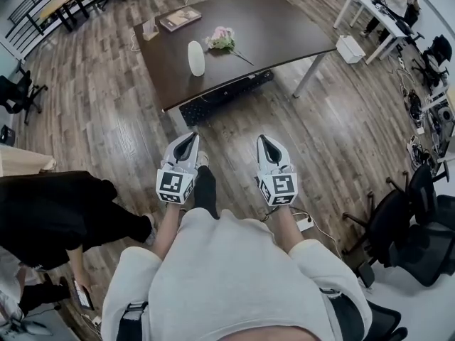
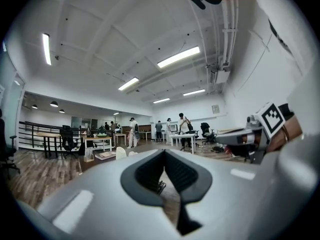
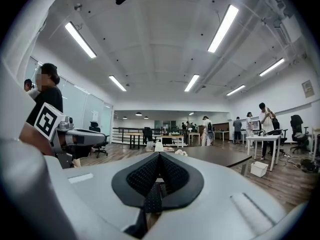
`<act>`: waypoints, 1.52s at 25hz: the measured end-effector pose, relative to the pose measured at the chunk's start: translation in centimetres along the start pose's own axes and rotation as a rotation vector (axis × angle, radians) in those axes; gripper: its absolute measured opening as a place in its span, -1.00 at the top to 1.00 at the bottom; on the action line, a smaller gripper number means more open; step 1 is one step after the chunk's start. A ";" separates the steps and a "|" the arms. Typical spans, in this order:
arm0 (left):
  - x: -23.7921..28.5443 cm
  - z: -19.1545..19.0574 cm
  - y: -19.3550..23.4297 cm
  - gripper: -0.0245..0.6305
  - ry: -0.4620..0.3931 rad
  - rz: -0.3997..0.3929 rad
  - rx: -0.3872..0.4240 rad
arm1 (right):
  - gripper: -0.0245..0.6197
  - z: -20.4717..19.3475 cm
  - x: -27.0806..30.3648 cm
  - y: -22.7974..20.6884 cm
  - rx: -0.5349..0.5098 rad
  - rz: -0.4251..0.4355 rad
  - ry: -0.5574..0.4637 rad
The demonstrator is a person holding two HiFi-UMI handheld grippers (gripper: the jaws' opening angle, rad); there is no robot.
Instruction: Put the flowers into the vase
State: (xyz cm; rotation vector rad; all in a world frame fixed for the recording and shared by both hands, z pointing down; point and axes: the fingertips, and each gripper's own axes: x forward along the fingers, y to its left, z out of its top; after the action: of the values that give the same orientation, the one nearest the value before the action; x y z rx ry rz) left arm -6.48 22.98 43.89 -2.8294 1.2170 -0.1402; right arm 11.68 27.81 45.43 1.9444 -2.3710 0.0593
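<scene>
Because the flowers (image 1: 222,40) and vase (image 1: 196,58) sit far away, the left gripper (image 1: 189,136) and right gripper (image 1: 265,140) are pinched together, empty.

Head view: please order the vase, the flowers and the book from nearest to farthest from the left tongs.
1. The white vase, near the table edge, straight ahead of the left tongs.
2. The pink flowers, lying right of the vase.
3. The book, at the far table edge.
</scene>
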 end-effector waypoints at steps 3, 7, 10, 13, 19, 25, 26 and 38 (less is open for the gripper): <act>2.2 -0.7 2.0 0.89 0.000 -0.003 -0.004 | 0.93 -0.6 2.8 -0.4 -0.003 0.001 0.016; 6.1 -1.7 5.7 0.89 -0.001 -0.009 -0.012 | 0.93 -1.0 7.7 -1.2 -0.017 0.000 0.028; 9.5 -2.4 8.9 0.89 0.002 -0.013 -0.027 | 0.93 -1.0 12.1 -2.0 -0.022 -0.008 0.042; 12.6 -2.4 12.3 0.89 0.005 -0.011 -0.039 | 0.93 -0.3 16.6 -2.6 -0.022 -0.003 0.056; 18.5 -1.7 19.5 0.89 -0.009 0.009 -0.046 | 0.93 1.7 25.8 -4.9 -0.024 -0.013 0.048; 24.9 -0.1 27.1 0.89 -0.016 0.004 -0.035 | 0.93 4.5 35.0 -7.5 -0.026 -0.053 0.025; 26.1 0.3 28.3 0.89 -0.018 0.000 -0.030 | 0.93 5.1 36.5 -8.1 -0.027 -0.061 0.018; 34.1 1.9 35.9 0.89 -0.044 -0.002 0.009 | 0.93 8.0 45.5 -13.6 -0.045 -0.159 -0.001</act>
State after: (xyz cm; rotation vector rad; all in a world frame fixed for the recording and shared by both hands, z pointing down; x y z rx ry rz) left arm -8.84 -26.47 40.89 -2.8106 1.2021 -0.0832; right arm 15.94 -19.97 40.96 2.1037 -2.1890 -0.0043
